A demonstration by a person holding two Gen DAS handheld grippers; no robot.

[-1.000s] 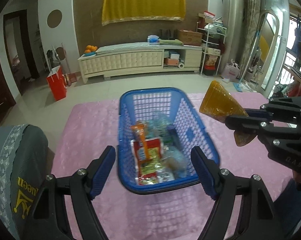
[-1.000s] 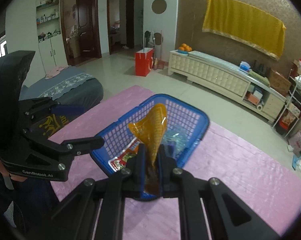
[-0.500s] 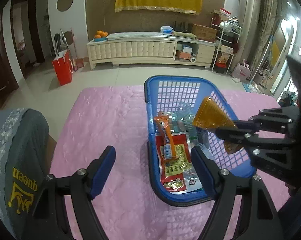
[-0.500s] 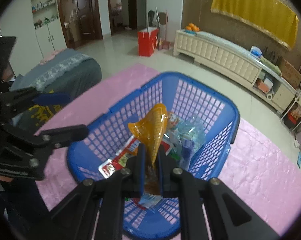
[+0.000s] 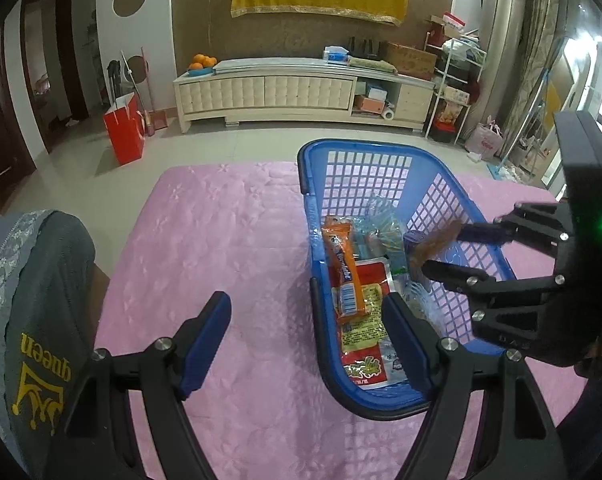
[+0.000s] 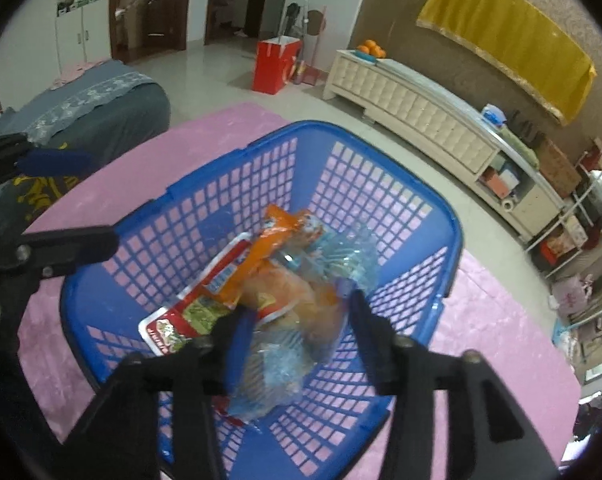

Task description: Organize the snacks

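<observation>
Right tongs (image 6: 297,316) over blurred orange snack (image 6: 301,300)

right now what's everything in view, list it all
basket: one, blue, on the pink cover
pink cover: one, over the table
orange stick packet: one, in the basket
red flat packet: one, red and yellow, basket floor
clear wrappers: a few, bluish, in the basket
amber snack bag: one, blurred, between the right fingers over the basket
red paper bag: one, on the floor
oranges: one pile, on the cream cabinet
left gripper: open
right gripper: jaws just opened
</observation>
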